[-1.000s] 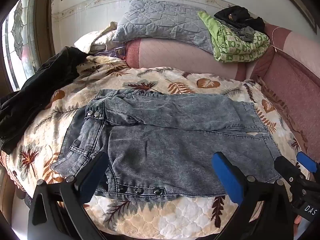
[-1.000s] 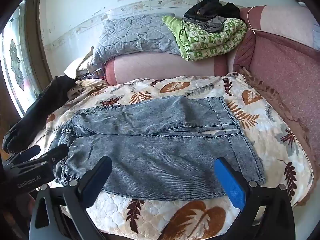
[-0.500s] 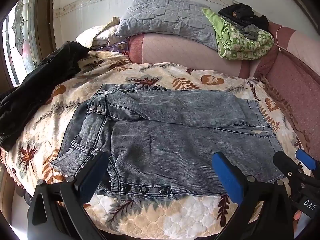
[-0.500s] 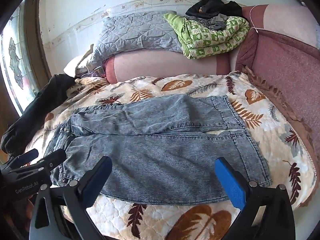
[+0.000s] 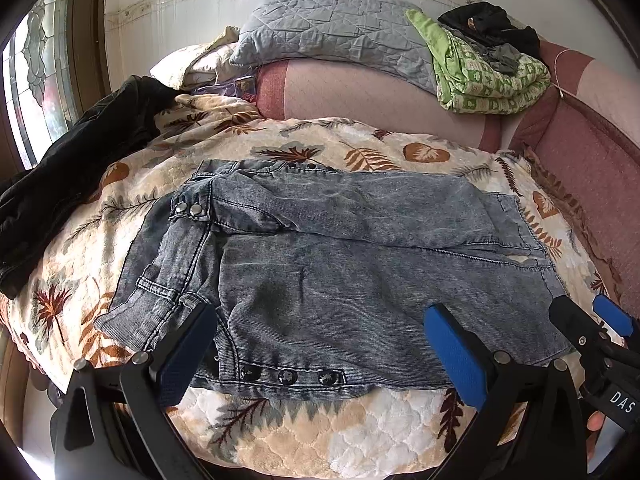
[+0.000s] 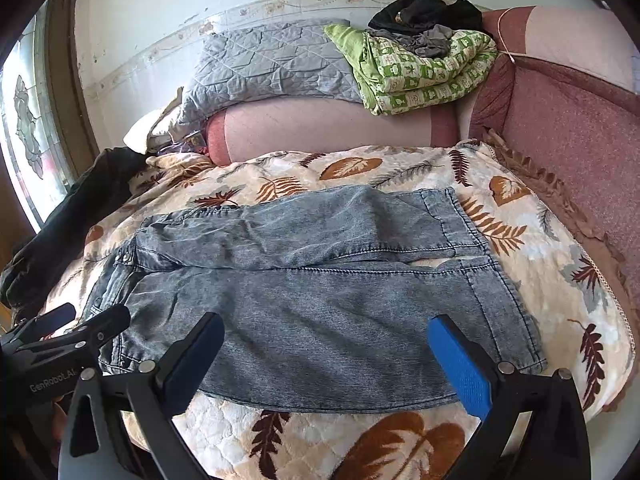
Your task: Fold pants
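Leftmost, a black jacket (image 5: 76, 168) lies bunched along the edge of the bed by the window (image 5: 36, 80). Next to it, the grey jeans (image 5: 340, 264) lie flat across the leaf-print quilt (image 5: 360, 432), waistband to the left and leg ends to the right, with the 2 legs side by side and the far leg slightly overlapping the near one. A row of 3 dark snaps (image 5: 286, 376) sits on the near hem.

At the waist end, the left gripper (image 5: 320, 344) hovers just above the near edge of the jeans with its blue pads spread wide, holding nothing. In the right wrist view it shows at the lower left (image 6: 68, 332), over the waistband corner.

Further right, the right gripper (image 6: 326, 350) hangs over the near leg, also spread wide and empty; its left pad (image 6: 196, 360) is over the denim and its right pad (image 6: 460, 364) near the leg hem. From the left wrist view it appears at the far right (image 5: 592, 324), beside the leg ends.

Behind, a grey pillow (image 6: 272, 64) and a green blanket (image 6: 424, 72) rest on the pink headboard (image 6: 320, 124).
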### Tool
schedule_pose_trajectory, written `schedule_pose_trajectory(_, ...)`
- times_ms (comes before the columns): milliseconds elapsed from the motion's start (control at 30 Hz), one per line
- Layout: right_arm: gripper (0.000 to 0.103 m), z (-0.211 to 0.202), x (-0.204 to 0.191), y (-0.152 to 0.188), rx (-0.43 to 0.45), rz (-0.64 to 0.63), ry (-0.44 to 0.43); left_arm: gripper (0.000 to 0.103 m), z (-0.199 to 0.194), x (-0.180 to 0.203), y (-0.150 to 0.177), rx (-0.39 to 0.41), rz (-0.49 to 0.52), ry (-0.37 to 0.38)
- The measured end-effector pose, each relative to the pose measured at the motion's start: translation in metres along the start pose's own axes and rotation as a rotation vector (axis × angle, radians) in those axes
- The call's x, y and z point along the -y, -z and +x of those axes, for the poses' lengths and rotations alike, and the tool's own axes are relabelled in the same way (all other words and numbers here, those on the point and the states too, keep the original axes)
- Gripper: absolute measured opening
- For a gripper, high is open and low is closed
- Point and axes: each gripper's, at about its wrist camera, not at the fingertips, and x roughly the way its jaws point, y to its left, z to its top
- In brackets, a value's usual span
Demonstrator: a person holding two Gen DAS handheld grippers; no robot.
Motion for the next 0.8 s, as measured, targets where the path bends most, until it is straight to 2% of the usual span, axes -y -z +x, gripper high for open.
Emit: schedule_pose_trajectory(800,0.103,-0.0016,-0.0047,-0.0008,0.007,-0.010,0.012,0.103,-0.0027,-0.0010,-0.0014,-0.002,-0.005,-0.005)
